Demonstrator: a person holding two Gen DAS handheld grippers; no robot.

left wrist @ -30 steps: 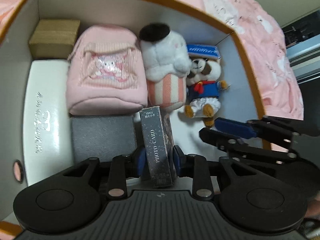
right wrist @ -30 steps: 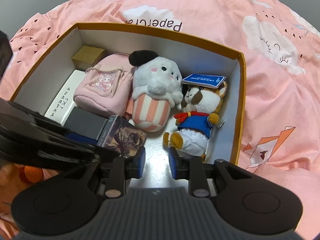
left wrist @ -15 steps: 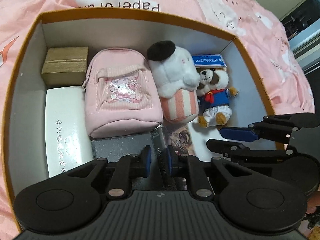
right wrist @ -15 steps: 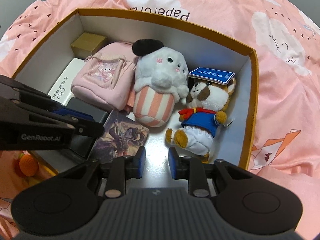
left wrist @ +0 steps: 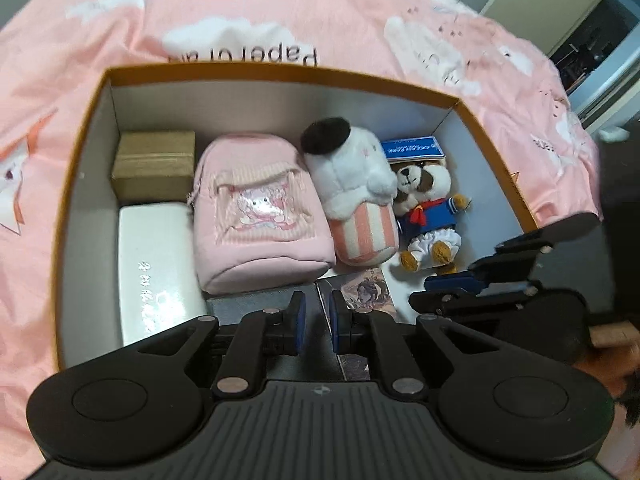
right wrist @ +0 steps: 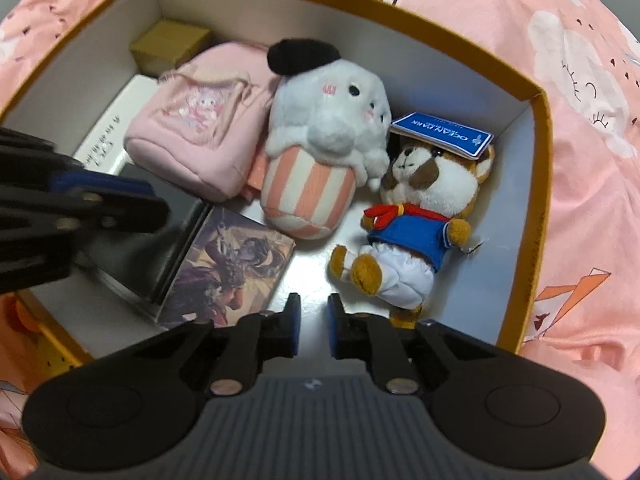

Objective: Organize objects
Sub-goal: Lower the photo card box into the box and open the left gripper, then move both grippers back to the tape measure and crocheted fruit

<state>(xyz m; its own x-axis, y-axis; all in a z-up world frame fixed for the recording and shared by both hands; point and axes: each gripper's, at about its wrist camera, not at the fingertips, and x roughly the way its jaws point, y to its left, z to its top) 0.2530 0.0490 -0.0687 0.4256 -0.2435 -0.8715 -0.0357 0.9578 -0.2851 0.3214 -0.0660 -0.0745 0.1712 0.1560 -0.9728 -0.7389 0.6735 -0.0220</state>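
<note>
Card box flat in carton, long axis toward striped plush; just left of right gripper, empty, closing. Left gripper clenched, empty, above it, nearer.

Each gripper is matt black plastic. The left gripper has a ribbed grey-black base with a small round emblem at its middle, two wide lobes with shallow round recesses, and two angled link arms pinned by silver screws. Its fingers end in dark blue pads. The right gripper is built alike: the same ribbed base, silver screws and blue pads.
</note>
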